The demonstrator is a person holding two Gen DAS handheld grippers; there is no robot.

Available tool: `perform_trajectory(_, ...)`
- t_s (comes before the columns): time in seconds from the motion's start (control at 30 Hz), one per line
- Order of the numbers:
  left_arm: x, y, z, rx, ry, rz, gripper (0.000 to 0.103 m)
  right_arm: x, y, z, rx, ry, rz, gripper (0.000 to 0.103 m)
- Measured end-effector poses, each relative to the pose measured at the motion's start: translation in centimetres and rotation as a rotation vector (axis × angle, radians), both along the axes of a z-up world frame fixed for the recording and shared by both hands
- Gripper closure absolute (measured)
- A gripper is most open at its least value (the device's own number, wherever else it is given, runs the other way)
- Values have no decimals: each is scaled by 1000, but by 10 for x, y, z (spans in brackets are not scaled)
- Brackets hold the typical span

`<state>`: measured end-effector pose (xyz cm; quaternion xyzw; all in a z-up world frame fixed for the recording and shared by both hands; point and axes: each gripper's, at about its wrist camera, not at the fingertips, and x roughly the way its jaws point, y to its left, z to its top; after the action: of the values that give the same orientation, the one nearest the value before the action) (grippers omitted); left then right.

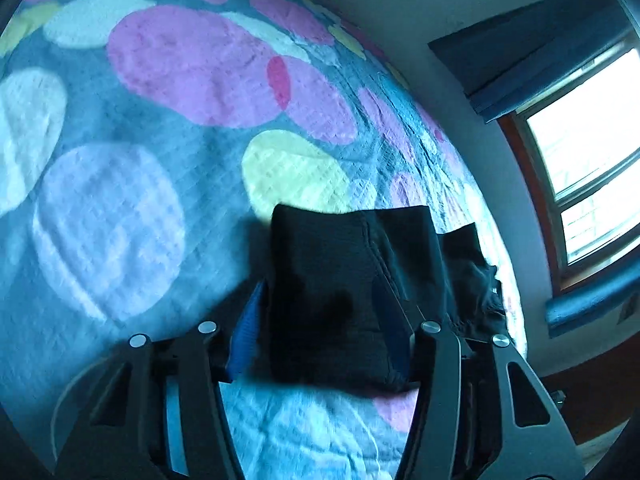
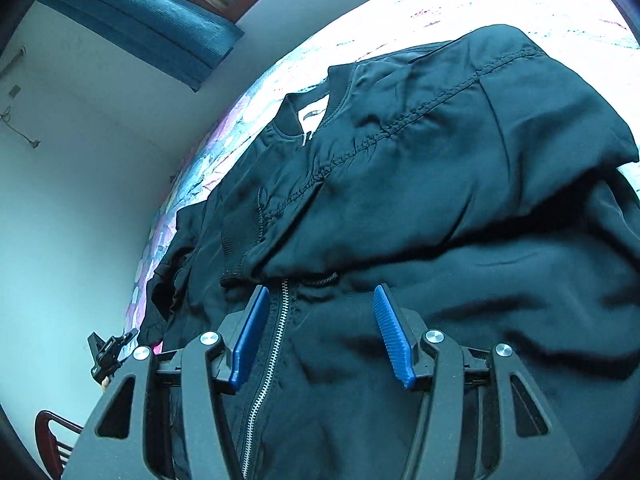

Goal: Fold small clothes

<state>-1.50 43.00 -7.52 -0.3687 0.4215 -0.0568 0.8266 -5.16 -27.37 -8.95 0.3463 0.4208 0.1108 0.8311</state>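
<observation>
Jacket (image 2: 420,200) lies on bed (image 1: 120,208) | your left gripper (image 1: 320,320) clenched on its black fabric | your right gripper (image 2: 320,328) released above zipper (image 2: 276,340)

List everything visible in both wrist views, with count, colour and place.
black zip-front bomber jacket: one, black with silver zipper, lying on the bed, sleeve folded across its front
quilted bedspread with oval patches: one, blue-grey with pink, yellow, white and lilac ovals, covering the bed
window: one, wood-framed, in the wall past the bed
blue roller blind: one, above the window
dark wooden chair: one, reddish-brown, lower left of the right wrist view
left hand-held gripper: one, black with blue pads, a black fabric piece between its pads
right hand-held gripper: one, black with blue pads, open over the jacket's zipper
</observation>
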Motion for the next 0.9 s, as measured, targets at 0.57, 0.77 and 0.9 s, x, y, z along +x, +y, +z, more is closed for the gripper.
perform_trajectory(0.57, -15, -40, -5, -124, 33, 205, 42, 5, 9, -9, 22, 6, 21, 44)
perform_trajectory(0.77, -9, -53, 8, -7, 53, 286, 83, 5, 9, -12, 33, 9, 14, 44)
perform_trajectory(0.9, -3, -64, 51, 119, -11, 307, 91, 5, 8, -12, 35, 9, 14, 44)
